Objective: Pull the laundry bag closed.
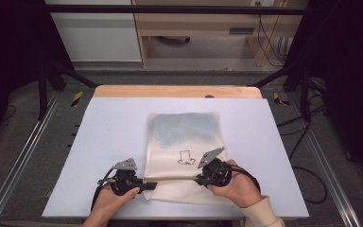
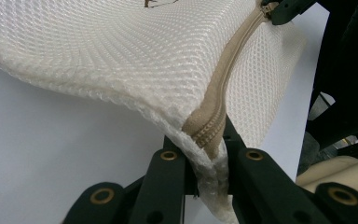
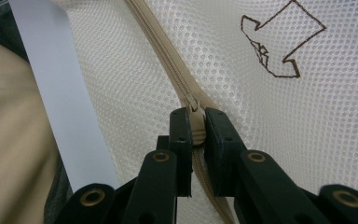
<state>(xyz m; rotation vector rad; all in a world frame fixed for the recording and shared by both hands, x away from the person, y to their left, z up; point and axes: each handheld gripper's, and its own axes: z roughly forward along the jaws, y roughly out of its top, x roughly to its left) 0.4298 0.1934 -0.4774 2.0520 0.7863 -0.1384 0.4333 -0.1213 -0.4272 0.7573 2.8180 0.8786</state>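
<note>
Mesh laundry bag [image 1: 185, 142] lies flat on the white desk [image 1: 108, 137], near edge toward the person, zipper [image 1: 175, 179] running across that near end between the two grippers.

Left gripper [image 1: 147, 185]: fingers [image 2: 168, 186] clamped on the bag's corner at the zipper's end. In the left gripper view the mesh and the tan zipper tape [image 2: 214, 116] are pinched between them, corner lifted slightly off the desk, fabric bunched below the pinch.

Right gripper [image 1: 199, 179]: fingers [image 3: 219, 140] closed on the zipper pull [image 3: 196, 130]. In the right gripper view the pull sits squarely between the two pads, zipper teeth running straight away from the tips and the tape passing under the fingers toward the camera. The brown outline drawing [image 3: 279, 42] printed on the mesh is up and right of the tips, well clear of them.

The zipper is taut between the two grippers in the high view. Both hands at the desk's near edge, left hand [image 1: 111, 198] under its gripper, right hand [image 1: 236, 187] wrapped around its own.
</note>
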